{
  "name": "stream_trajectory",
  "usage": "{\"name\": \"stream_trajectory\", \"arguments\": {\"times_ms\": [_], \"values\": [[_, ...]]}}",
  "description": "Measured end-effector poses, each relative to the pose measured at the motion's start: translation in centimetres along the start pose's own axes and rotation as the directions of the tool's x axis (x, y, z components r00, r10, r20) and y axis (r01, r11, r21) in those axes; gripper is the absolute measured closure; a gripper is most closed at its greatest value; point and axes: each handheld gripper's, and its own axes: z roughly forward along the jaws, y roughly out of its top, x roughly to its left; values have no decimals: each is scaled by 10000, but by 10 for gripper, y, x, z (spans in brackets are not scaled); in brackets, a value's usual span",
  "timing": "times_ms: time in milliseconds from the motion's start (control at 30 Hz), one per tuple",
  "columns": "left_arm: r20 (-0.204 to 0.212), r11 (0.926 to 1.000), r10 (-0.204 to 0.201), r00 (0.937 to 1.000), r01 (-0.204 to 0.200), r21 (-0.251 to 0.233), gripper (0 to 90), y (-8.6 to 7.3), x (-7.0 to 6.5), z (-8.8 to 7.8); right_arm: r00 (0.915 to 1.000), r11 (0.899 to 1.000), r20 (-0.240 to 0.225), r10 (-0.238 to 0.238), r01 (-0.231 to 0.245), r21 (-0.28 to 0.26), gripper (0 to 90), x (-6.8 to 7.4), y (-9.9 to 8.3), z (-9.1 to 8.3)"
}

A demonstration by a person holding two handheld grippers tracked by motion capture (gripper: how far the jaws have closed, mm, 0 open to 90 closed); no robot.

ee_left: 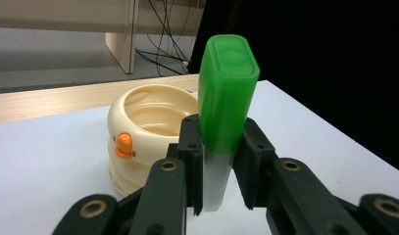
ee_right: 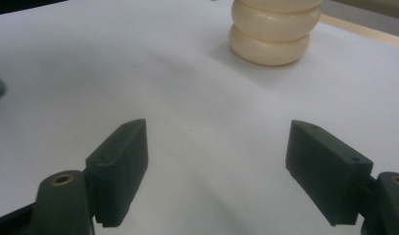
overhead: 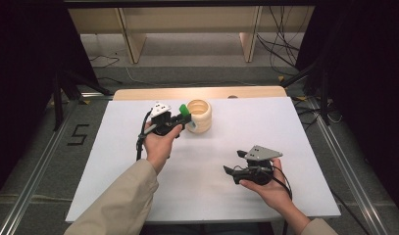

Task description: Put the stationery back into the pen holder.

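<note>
The left tool point(ee_left: 219, 164) gripped the green-capped tube point(ee_left: 225, 105) beside the cream bowl point(ee_left: 138, 132) near the counter's point(overhead: 285, 147) far edge, not yet dropped in; the right tool point(ee_right: 219, 171) gaped wide, empty.

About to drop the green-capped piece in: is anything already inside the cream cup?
The cream cup looks empty as far as its inner wall shows. The green-capped piece, clamped in the left hand-held gripper, hides part of the interior; its bottom isn't visible.

Left gripper point(overhead: 183, 119) clamped (fingers upright), right gripper point(overhead: 235, 163) fingers spread
</note>
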Motion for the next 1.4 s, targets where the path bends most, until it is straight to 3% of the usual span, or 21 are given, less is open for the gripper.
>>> {"name": "stream_trajectory", "arguments": {"times_ms": [633,1400], "values": [[-189,9996,265,9995,-265,35,749,6,4,5,9954,9965,-513,805,-791,286,227,-5,-14,-14],[-395,9991,422,9983,-424,-34,749,15,6,14,9936,9951,-641,931,-907,391,223,-5,-22,-20]]}}
